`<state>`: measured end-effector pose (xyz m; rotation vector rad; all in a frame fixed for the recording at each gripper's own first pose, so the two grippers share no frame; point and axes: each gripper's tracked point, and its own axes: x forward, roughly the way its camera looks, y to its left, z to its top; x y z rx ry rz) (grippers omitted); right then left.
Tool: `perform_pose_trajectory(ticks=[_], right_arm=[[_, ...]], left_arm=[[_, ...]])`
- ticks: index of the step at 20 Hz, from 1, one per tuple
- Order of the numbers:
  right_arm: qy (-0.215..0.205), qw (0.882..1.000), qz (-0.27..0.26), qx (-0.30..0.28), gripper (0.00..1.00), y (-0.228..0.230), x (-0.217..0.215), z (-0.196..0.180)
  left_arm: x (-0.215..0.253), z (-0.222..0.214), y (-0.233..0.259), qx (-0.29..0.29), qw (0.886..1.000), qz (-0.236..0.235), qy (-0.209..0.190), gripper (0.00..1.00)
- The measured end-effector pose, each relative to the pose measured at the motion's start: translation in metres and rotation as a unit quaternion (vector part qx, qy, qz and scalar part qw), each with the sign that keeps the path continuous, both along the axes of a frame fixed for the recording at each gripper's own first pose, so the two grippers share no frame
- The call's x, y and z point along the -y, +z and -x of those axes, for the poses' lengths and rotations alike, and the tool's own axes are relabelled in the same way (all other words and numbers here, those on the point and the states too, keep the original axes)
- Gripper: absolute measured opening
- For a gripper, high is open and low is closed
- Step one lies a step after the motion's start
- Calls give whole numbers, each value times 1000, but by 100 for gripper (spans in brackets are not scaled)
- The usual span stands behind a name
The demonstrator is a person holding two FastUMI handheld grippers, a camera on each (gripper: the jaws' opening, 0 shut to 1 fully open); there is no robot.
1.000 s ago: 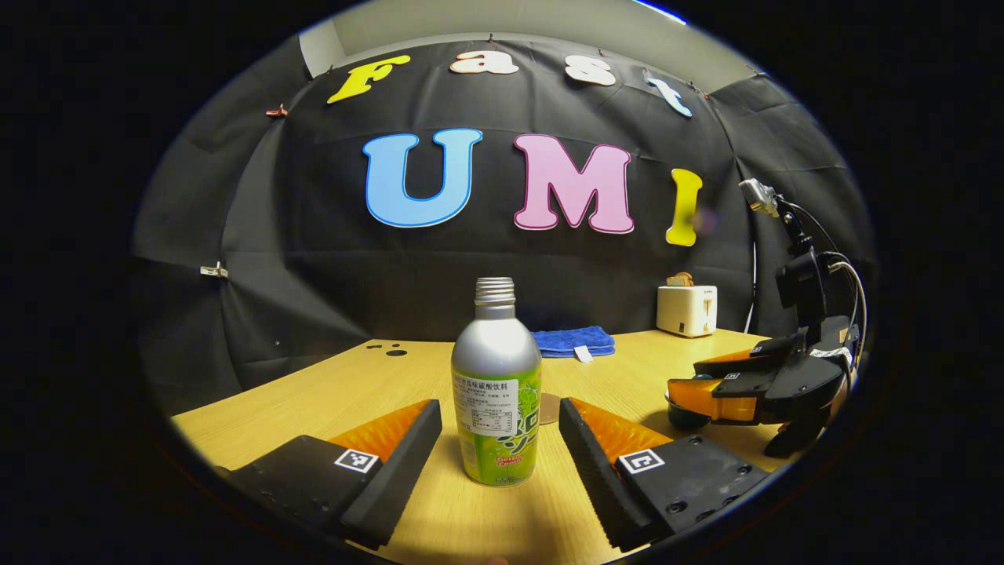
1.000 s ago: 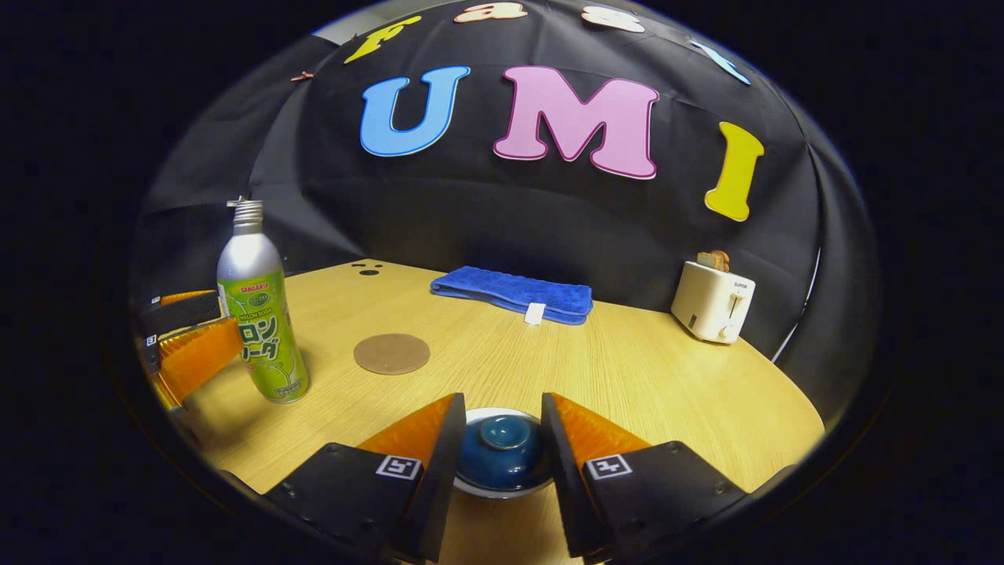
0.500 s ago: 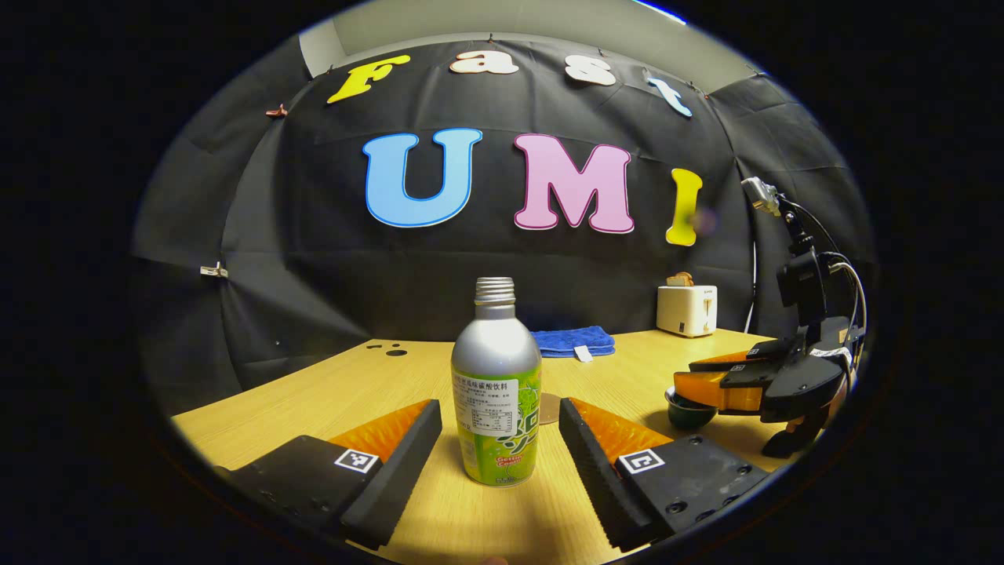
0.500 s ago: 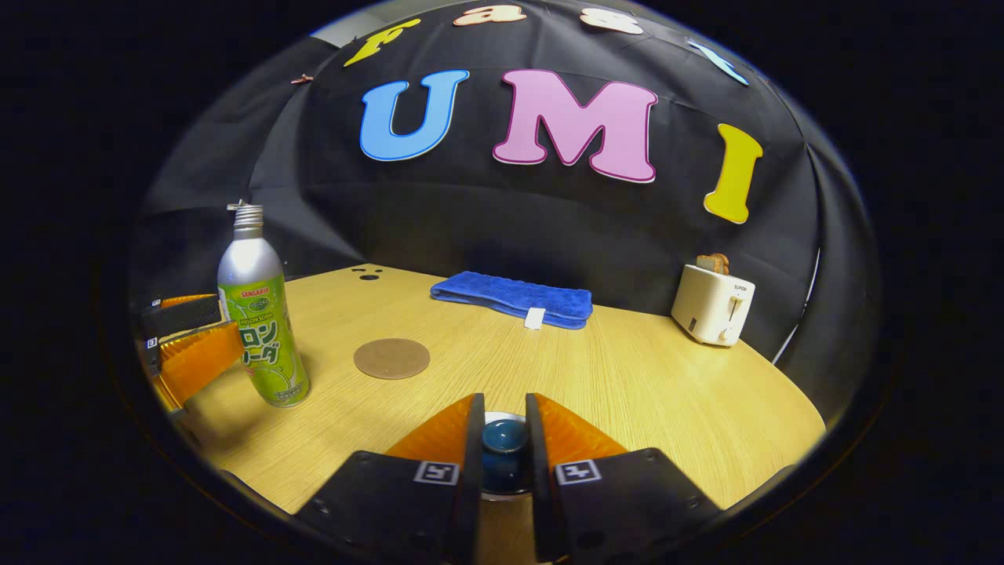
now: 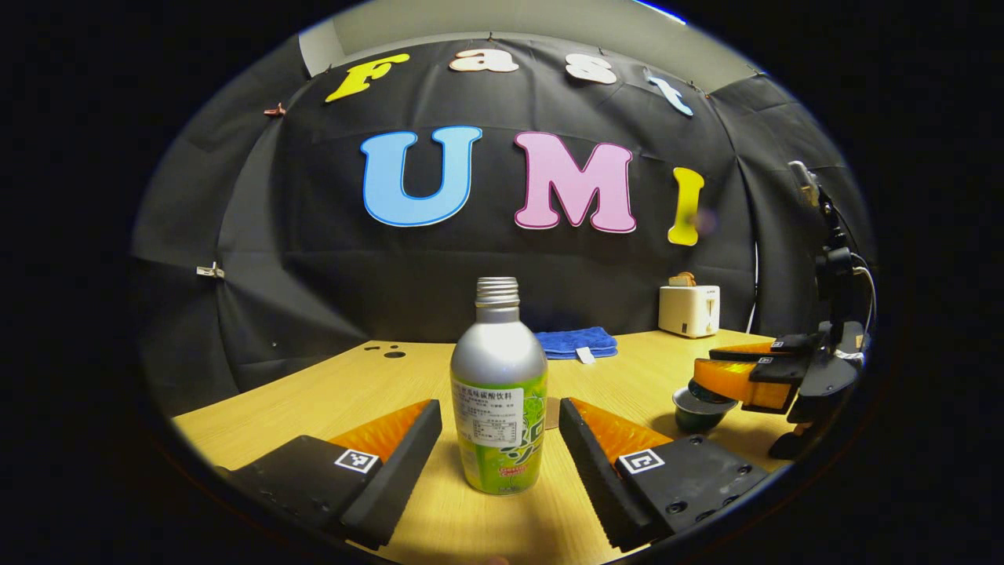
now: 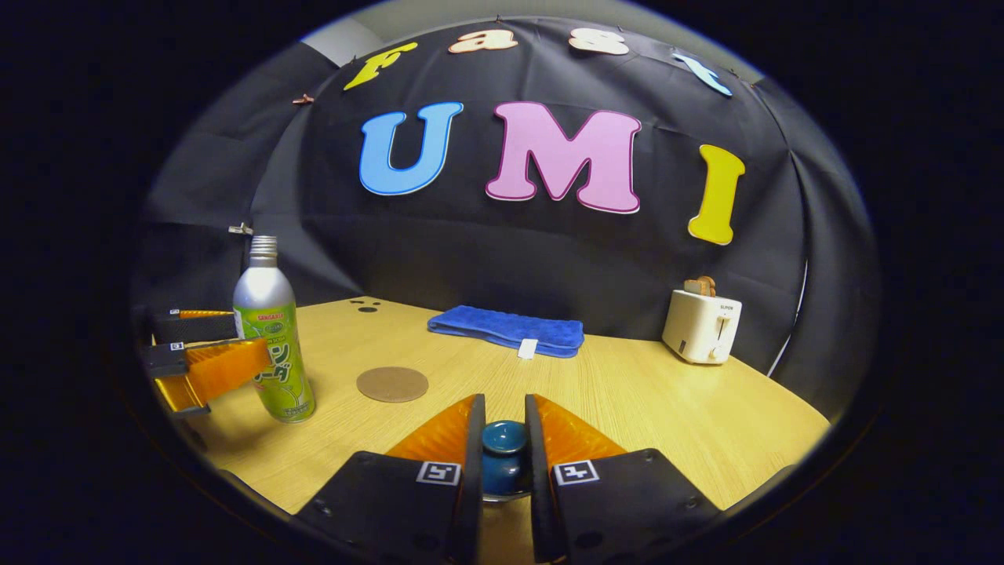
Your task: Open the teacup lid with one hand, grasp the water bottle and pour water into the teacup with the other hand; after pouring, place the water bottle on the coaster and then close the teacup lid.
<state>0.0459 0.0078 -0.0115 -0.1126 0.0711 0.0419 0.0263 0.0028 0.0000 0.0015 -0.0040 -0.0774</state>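
Lid work is where I am: my right gripper (image 6: 502,447) has both fingers pressed on the blue knob of the teacup lid (image 6: 503,439), and in the left gripper view that lid looks to sit just above the dark teacup (image 5: 698,410), so I judge the opening step as under way rather than finished. My left gripper (image 5: 500,428) has its jaws spread wide with the water bottle (image 5: 498,392) standing upright on the table (image 5: 369,384) between them, neither finger touching it, so the grasp is not yet made. Pouring, setting the bottle on the round brown coaster (image 6: 392,384) and closing the lid are all left, as I read it. The coaster lies bare, near the bottle on its right in the right gripper view, and the bottle has no cap on its threaded neck. Writing on the bottle's green wrap is there, a block of small print facing my left camera and larger characters facing the right, but I leave it unread. Farther back sit a folded blue towel (image 6: 508,328) and a white toaster (image 6: 700,326).
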Motion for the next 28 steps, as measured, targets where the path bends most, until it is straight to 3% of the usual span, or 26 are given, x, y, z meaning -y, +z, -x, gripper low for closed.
perform_pose_trajectory(ticks=[4, 14, 17, 22, 25, 28], right_arm=[[3, 998, -56, 22, 28, 7, 10, 4], [-16, 998, -55, 33, 28, 9, 45, 6], [-31, 997, -54, 35, 28, 10, 71, 8], [-56, 996, -53, 36, 28, 12, 115, 8], [-77, 995, -52, 38, 28, 14, 143, 8], [-89, 994, -51, 39, 28, 15, 164, 12]], left_arm=[[-1, -16, 1, 1, 1000, 0, 4, 95], [-4, -61, -1, 1, 1000, 0, 20, 95], [-3, -67, -1, 1, 1000, 0, 20, 84], [0, -67, -2, 0, 1000, -6, 20, 81], [13, -66, 3, 8, 997, -81, 15, 80], [28, -66, 15, 34, 978, -206, 8, 80]])
